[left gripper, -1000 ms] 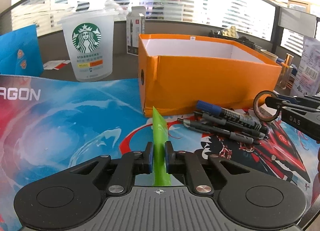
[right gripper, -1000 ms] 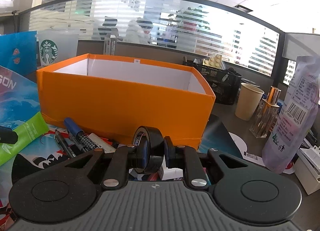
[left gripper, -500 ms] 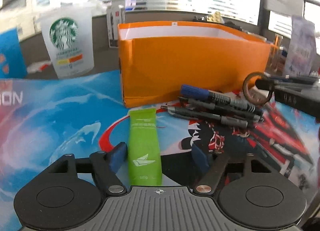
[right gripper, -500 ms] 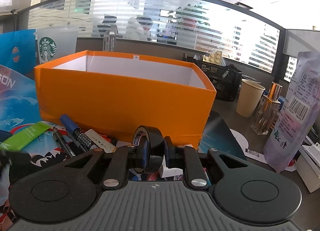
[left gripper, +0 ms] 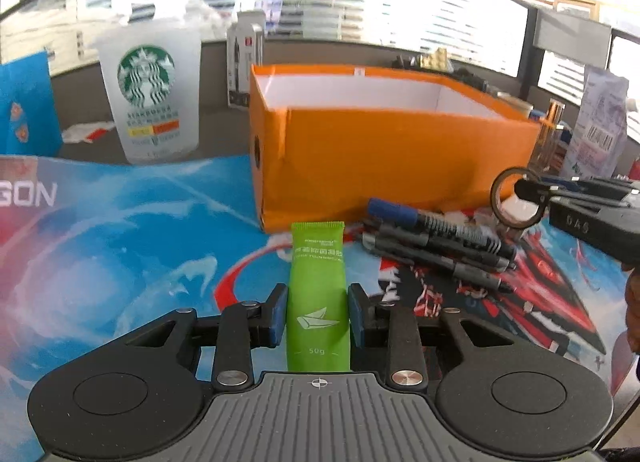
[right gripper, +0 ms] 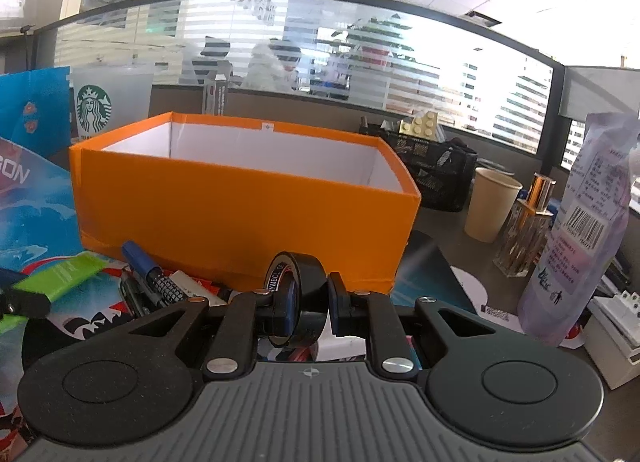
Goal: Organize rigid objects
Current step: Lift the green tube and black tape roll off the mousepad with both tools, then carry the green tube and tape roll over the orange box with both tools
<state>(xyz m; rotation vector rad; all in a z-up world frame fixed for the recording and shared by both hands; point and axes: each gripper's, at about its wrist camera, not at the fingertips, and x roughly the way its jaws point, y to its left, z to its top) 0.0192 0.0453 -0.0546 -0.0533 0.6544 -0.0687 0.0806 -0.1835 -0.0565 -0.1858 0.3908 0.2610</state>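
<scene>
Green tube's (left gripper: 318, 298) lower end behind the left claw's (left gripper: 317, 316) body (cap unseen)

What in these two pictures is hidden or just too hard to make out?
- Floor of the orange cardboard box: in both wrist views its near wall hides it, so contents are unknown.
- Cap end of the green squeeze tube: left wrist view, hidden behind the left gripper body.
- Lower part of the black tape roll: right wrist view, hidden behind the right gripper.
- Pile of dark marker pens: exact count unclear, overlapping.
</scene>
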